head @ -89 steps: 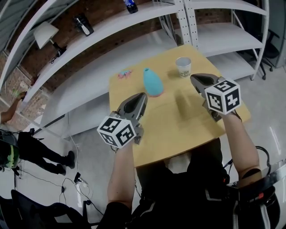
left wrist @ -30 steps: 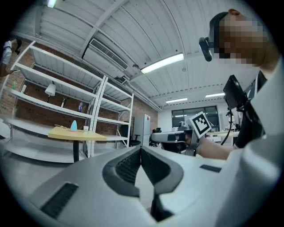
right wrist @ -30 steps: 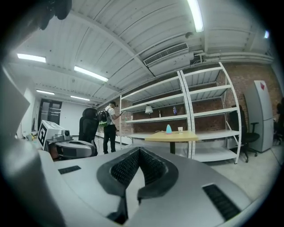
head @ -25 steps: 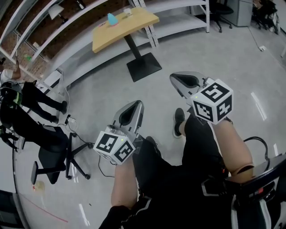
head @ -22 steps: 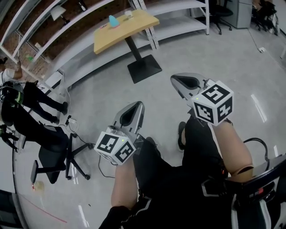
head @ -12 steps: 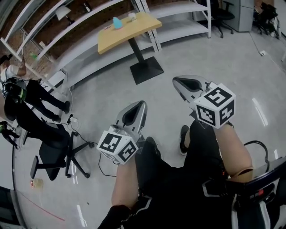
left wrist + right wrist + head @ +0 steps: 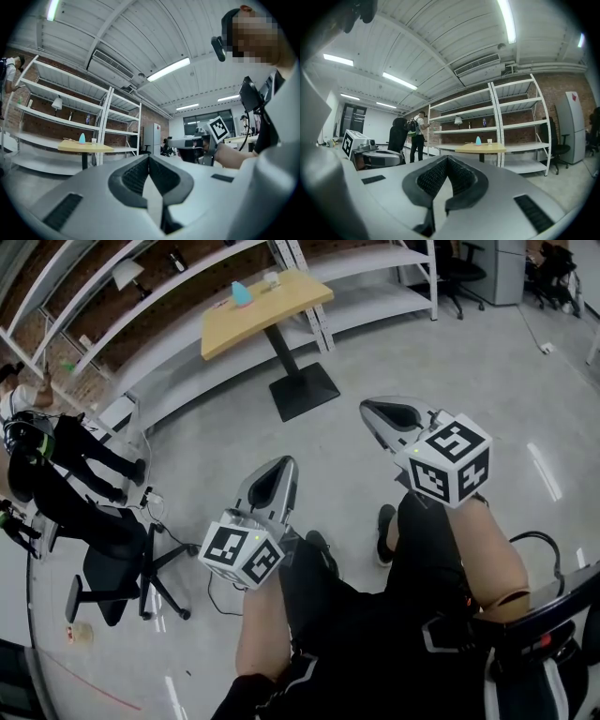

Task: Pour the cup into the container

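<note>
Head view: cup (image 7: 272,279), blue container (image 7: 241,294) on distant table (image 7: 281,307); office chair (image 7: 108,573), bystanders (image 7: 58,444) left; left gripper (image 7: 281,463), right gripper (image 7: 368,410) jaws together, empty.

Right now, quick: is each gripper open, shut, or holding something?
Left gripper: jaws closed, holding nothing.
Right gripper: jaws closed, holding nothing.

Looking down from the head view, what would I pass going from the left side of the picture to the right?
black office chair → left hand-held gripper → right hand-held gripper
</note>
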Demonstrator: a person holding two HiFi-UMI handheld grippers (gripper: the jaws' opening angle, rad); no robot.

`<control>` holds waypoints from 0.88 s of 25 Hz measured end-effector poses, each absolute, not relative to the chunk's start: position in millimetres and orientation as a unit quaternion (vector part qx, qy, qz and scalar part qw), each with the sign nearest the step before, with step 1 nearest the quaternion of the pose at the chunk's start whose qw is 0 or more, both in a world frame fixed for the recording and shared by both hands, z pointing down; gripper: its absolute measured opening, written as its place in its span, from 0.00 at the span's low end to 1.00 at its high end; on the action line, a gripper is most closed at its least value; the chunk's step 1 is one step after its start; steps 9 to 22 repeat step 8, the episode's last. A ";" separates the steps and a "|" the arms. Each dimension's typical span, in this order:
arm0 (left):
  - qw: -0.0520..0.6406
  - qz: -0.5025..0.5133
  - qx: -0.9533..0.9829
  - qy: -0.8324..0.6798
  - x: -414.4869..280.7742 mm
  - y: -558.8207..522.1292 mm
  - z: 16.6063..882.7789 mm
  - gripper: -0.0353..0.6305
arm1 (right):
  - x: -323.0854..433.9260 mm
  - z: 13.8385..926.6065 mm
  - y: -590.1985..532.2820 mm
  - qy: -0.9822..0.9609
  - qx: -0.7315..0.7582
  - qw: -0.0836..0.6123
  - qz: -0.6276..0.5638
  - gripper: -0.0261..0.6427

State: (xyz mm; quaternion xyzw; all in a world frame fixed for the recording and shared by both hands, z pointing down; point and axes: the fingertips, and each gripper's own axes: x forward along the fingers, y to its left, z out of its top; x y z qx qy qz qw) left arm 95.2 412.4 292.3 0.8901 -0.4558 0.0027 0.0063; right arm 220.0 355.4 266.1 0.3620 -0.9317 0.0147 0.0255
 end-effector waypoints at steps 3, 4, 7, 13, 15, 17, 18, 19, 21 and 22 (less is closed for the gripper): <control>0.002 0.001 0.892 -0.451 93.5 411.7 294.0 0.06 | 218.9 269.3 354.7 -0.932 0.362 0.027 0.013 0.04; 0.001 0.000 0.893 -0.451 92.8 412.1 293.9 0.06 | 217.9 270.1 354.9 -0.932 0.362 0.026 0.013 0.04; -0.003 -0.003 0.893 -0.450 93.1 413.6 292.2 0.06 | 216.8 271.1 355.8 -0.932 0.361 0.024 0.013 0.04; -0.004 -0.004 0.893 -0.450 93.6 414.1 291.6 0.06 | 216.9 271.3 356.1 -0.932 0.360 0.024 0.013 0.04; -0.004 -0.004 0.893 -0.450 93.6 414.1 291.6 0.06 | 216.9 271.3 356.1 -0.932 0.360 0.024 0.013 0.04; -0.004 -0.004 0.893 -0.450 93.6 414.1 291.6 0.06 | 216.9 271.3 356.1 -0.932 0.360 0.024 0.013 0.04; -0.004 -0.004 0.893 -0.450 93.6 414.1 291.6 0.06 | 216.9 271.3 356.1 -0.932 0.360 0.024 0.013 0.04; -0.004 -0.004 0.893 -0.450 93.6 414.1 291.6 0.06 | 216.9 271.3 356.1 -0.932 0.360 0.024 0.013 0.04; -0.004 -0.004 0.893 -0.450 93.6 414.1 291.6 0.06 | 216.9 271.3 356.1 -0.932 0.360 0.024 0.013 0.04; -0.004 -0.004 0.893 -0.450 93.6 414.1 291.6 0.06 | 216.9 271.3 356.1 -0.932 0.360 0.024 0.013 0.04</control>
